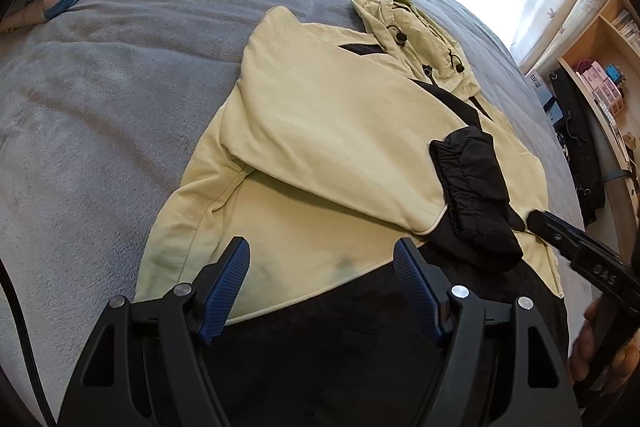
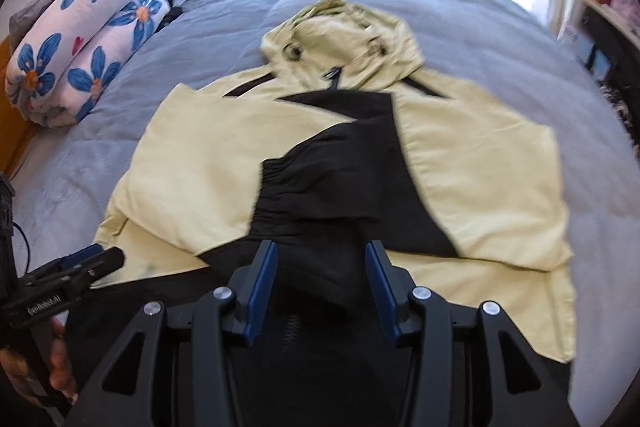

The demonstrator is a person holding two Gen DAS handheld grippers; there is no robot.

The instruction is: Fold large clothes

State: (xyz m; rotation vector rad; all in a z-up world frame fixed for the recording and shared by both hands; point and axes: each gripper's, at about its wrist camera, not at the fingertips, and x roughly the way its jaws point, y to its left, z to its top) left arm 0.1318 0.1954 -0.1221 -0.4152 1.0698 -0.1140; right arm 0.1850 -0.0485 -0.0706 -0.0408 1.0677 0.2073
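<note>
Ahead of the left gripper (image 1: pixel 322 281), whose frame is black and whose finger pads (image 1: pixel 224 291) are ribbed dark blue, lies a jacket (image 1: pixel 320 115) in pale yellow with black panels. Its hood (image 1: pixel 404 23), at the far end, is the same pale yellow with small black toggles. A sleeve cuff (image 1: pixel 468 183), to the gripper's right, is solid black and gathered. The hem band nearest the gripper is black too. The bedcover (image 1: pixel 120 87) under it is plain grey. Far off to the left, a rolled quilt (image 2: pixel 80 51) is white with big blue flowers that have orange centres. The right gripper (image 2: pixel 322 283) shows the same black frame and blue pads.
</note>
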